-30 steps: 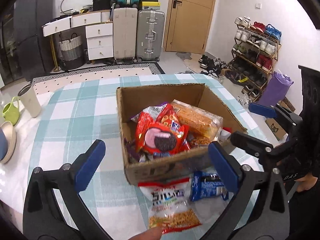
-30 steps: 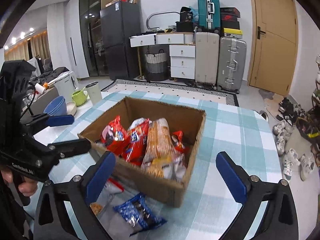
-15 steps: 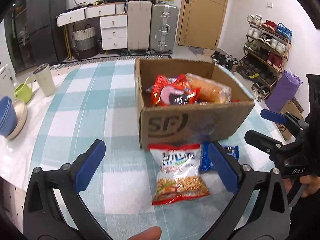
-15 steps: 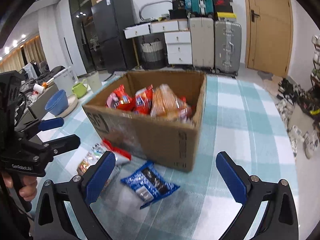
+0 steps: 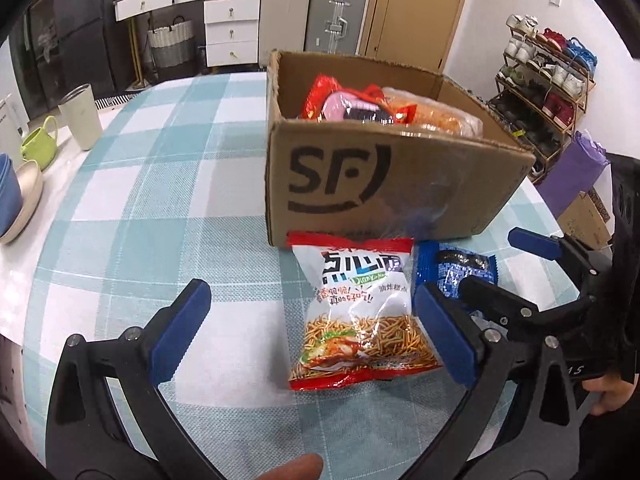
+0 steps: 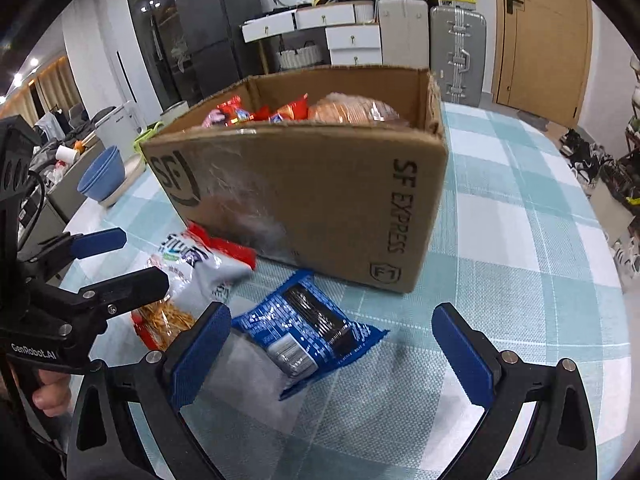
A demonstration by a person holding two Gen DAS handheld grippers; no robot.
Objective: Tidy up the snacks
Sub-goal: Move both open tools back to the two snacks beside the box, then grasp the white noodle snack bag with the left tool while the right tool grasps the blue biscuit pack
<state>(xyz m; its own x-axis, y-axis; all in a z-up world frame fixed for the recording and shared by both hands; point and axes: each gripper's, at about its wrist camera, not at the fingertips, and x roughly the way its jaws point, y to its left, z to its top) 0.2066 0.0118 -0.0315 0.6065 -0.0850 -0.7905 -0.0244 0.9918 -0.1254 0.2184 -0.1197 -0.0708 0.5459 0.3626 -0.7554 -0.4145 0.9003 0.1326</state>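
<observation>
Both claws, left [image 5: 308, 332] and right [image 6: 330, 354], are held spread and empty, lined up over noodle bag [image 5: 356, 312] and blue packet [image 6: 312, 326] beside the box [image 6: 320, 200], presumably for pickup.

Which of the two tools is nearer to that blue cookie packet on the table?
Right. The right tool, open, straddles the blue foil cookie packet, one finger almost touching it. The left tool, also open, frames the white and red noodle-snack bag alongside.
</observation>
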